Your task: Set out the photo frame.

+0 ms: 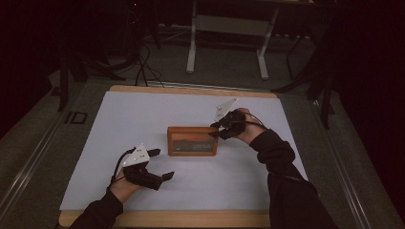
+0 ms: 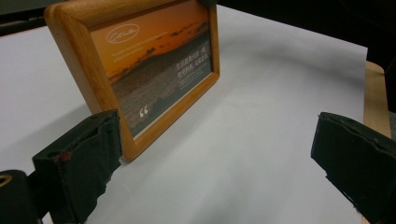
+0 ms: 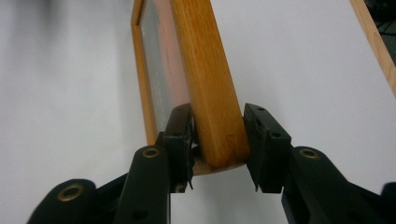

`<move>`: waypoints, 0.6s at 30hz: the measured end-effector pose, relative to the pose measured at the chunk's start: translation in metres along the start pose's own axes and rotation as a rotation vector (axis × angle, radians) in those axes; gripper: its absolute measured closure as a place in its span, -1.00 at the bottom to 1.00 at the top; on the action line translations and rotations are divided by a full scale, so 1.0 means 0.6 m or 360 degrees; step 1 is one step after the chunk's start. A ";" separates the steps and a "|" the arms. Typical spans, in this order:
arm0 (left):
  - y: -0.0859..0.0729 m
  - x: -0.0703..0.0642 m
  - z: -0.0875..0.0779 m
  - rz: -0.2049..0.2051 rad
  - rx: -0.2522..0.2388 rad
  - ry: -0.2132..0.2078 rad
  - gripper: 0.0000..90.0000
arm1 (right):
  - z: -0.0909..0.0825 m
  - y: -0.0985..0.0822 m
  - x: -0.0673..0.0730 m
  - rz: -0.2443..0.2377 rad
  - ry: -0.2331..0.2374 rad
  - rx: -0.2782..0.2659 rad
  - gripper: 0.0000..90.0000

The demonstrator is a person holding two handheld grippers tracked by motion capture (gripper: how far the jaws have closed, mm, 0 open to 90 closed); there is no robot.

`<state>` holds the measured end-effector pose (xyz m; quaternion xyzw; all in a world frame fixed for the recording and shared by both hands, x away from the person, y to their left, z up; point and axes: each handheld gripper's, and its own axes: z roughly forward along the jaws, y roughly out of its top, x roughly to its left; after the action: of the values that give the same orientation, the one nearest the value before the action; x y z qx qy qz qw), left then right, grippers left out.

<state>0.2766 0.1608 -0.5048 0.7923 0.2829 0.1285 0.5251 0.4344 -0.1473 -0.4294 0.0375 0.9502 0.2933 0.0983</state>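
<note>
Two grippers are working mid-frame; the right gripper (image 1: 220,130) is pinching the wooden picture frame's (image 1: 192,141) end, seemingly steadying it upright; the left gripper (image 1: 160,163) is waiting, jaws wide apart.

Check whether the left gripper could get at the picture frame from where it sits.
Probably yes: the left gripper is open beside the picture frame, bare table between, and the right gripper holds the far end.

Black left gripper (image 1: 160,164), right gripper (image 1: 215,130); grey triangular plates, brass rivets, black cables, dark sleeves.
</note>
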 end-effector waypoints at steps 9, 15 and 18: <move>-0.002 0.001 0.001 -0.0004 0.0007 -0.0003 -0.94 | 0.013 0.003 -0.015 0.0078 -0.0026 0.0042 0.30; -0.002 0.000 0.001 -0.0005 0.0005 -0.0008 -0.94 | 0.014 0.001 -0.018 0.0123 -0.0012 0.0022 0.30; -0.002 0.000 0.002 -0.0001 0.0007 -0.0012 -0.94 | 0.014 0.001 -0.018 0.0137 -0.0013 0.0018 0.24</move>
<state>0.2769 0.1603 -0.5062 0.7939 0.2814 0.1248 0.5244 0.4468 -0.1433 -0.4342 0.0800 0.9489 0.2918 0.0893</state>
